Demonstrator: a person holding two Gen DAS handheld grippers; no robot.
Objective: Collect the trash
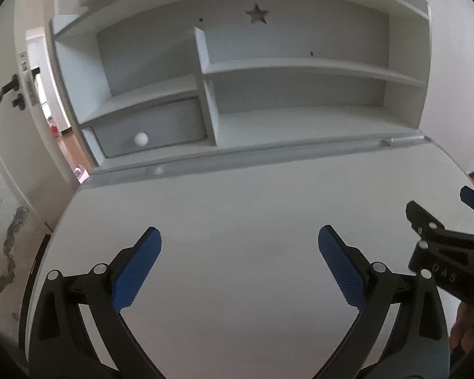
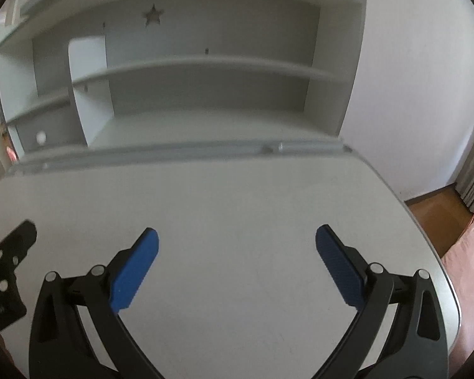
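Observation:
My left gripper (image 1: pixel 239 237) is open and empty above the white desk top (image 1: pixel 237 202). My right gripper (image 2: pixel 237 237) is open and empty above the same desk (image 2: pixel 237 195). The right gripper also shows at the right edge of the left wrist view (image 1: pixel 439 218), and part of the left gripper shows at the left edge of the right wrist view (image 2: pixel 6 252). No piece of trash shows on the desk in either view.
A white and grey shelf unit (image 1: pixel 300 66) stands at the back of the desk, with a drawer and its round white knob (image 1: pixel 141 139) at lower left. An open door (image 1: pixel 12 94) is to the left. Wood floor (image 2: pixel 436 211) and a pink cloth (image 2: pixel 470 268) lie to the right.

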